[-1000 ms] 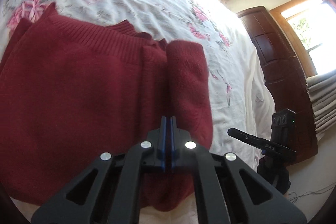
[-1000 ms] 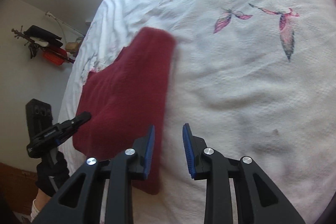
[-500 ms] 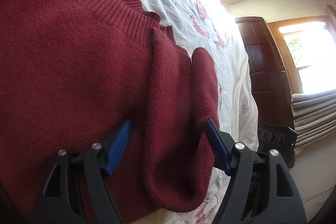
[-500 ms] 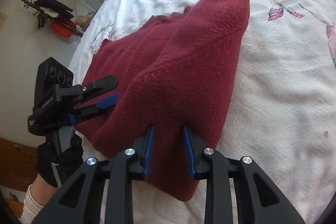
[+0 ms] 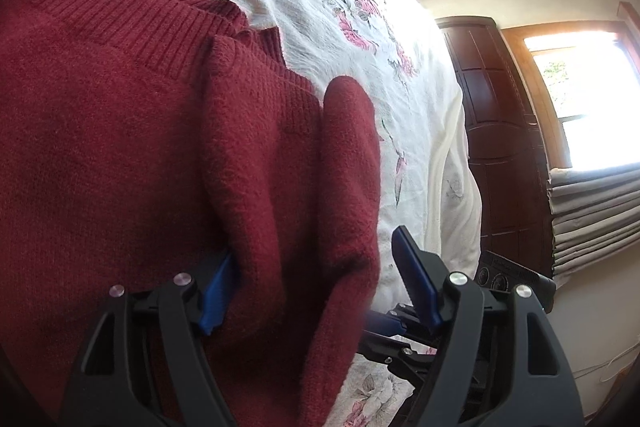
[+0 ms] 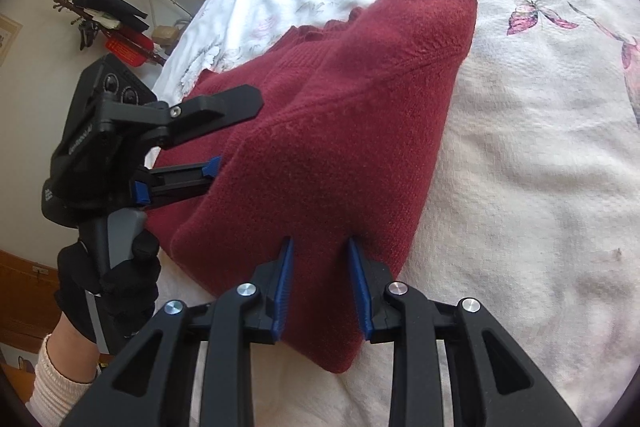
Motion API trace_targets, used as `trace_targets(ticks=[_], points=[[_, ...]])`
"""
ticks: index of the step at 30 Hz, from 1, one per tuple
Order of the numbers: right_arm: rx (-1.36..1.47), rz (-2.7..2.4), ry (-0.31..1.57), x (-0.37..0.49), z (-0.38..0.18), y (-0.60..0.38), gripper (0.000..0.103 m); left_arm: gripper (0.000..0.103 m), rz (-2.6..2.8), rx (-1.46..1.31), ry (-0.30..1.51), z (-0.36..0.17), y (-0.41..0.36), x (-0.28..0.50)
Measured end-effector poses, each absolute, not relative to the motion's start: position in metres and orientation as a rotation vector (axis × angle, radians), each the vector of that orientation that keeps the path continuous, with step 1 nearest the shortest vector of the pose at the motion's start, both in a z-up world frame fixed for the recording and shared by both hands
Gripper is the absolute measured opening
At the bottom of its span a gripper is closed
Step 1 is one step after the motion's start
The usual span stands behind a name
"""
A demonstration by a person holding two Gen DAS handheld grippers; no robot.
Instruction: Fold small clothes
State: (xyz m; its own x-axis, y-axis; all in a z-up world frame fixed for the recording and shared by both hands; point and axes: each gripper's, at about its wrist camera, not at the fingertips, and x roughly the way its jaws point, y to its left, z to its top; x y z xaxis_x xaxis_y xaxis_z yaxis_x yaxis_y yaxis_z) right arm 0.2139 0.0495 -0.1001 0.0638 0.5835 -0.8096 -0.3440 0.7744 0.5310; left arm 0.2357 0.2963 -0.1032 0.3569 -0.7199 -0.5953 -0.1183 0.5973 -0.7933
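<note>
both tools low over the red sweater (image 6: 344, 131), left tool (image 5: 316, 275) and right tool (image 6: 320, 279) agape astride its folds

Left tool (image 5: 316, 279) spread wide, right tool (image 6: 322, 287) parted less; a black-gloved hand (image 6: 108, 279) grips the left.

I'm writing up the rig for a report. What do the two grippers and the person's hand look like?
Both grippers, left and right, are matte black plastic with blue ribbed pads on the fingers and silver screw heads. The left has a grey trigger. The hand wears a black glove over a cream knit cuff.
</note>
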Motion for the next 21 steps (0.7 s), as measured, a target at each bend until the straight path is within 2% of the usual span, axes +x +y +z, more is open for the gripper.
trace_targets(ticks=[1, 3, 7, 8, 10, 11, 12, 14, 21], points=[[0.224, 0.709, 1.337, 0.215, -0.101, 0.049, 0.028, 0.075, -0.466, -0.855, 1.173, -0.101, 0.289, 0.24], [0.227, 0.711, 1.341, 0.215, -0.104, 0.048, 0.028, 0.084, -0.473, -0.808, 1.198, -0.099, 0.273, 0.25], [0.235, 0.711, 1.347, 0.216, -0.107, 0.046, 0.028, 0.086, -0.472, -0.708, 1.275, -0.102, 0.242, 0.267], [0.238, 0.712, 1.347, 0.216, -0.107, 0.045, 0.028, 0.084, -0.462, -0.662, 1.286, -0.101, 0.234, 0.27], [0.235, 0.709, 1.348, 0.216, -0.106, 0.042, 0.029, 0.06, -0.433, -0.562, 1.296, -0.1, 0.222, 0.27], [0.228, 0.704, 1.348, 0.217, -0.105, 0.039, 0.033, 0.038, -0.434, -0.547, 1.29, -0.099, 0.219, 0.268], [0.229, 0.705, 1.346, 0.218, -0.103, 0.035, 0.035, 0.029, -0.446, -0.572, 1.274, -0.097, 0.22, 0.267], [0.243, 0.698, 1.334, 0.219, -0.098, 0.023, 0.044, 0.025, -0.447, -0.615, 1.237, -0.094, 0.232, 0.26], [0.363, 0.639, 1.301, 0.23, -0.094, -0.016, 0.045, 0.023, -0.441, -0.681, 1.068, -0.054, 0.302, 0.224]])
